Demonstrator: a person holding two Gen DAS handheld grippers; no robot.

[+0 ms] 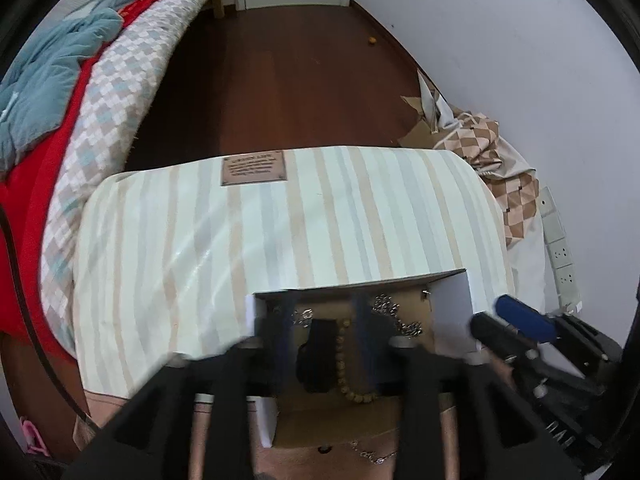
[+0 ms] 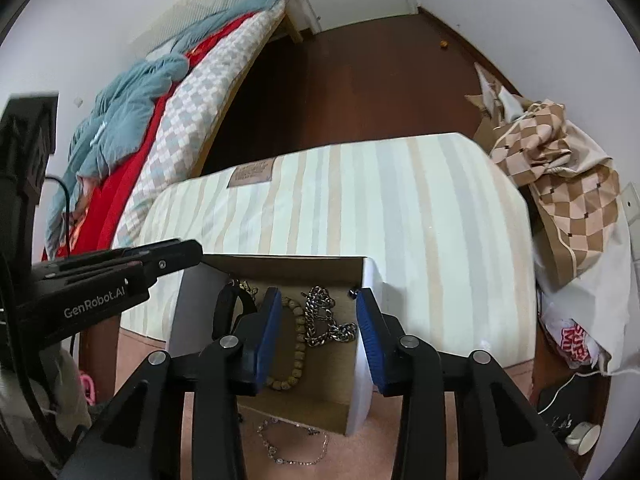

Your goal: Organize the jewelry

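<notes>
A shallow cardboard box with white sides (image 2: 360,392) (image 1: 452,304) sits on the pink surface against a striped cushion. In it lie a wooden bead bracelet (image 2: 298,344) (image 1: 343,364), a thick silver chain (image 2: 326,320) (image 1: 396,312) and a black strap-like item (image 2: 226,312) (image 1: 316,356). A thin silver bracelet (image 2: 294,446) (image 1: 376,456) lies on the pink surface in front of the box. My right gripper (image 2: 318,336) is open above the box. My left gripper (image 1: 320,344) is open over the box, blurred; it shows at left in the right wrist view (image 2: 120,276).
The striped cushion (image 2: 360,208) (image 1: 280,220) stands behind the box. A bed with red and blue bedding (image 1: 60,120) is at the left. A checkered bag (image 2: 568,200) and power strip (image 1: 560,248) are at the right. Dark wooden floor lies beyond.
</notes>
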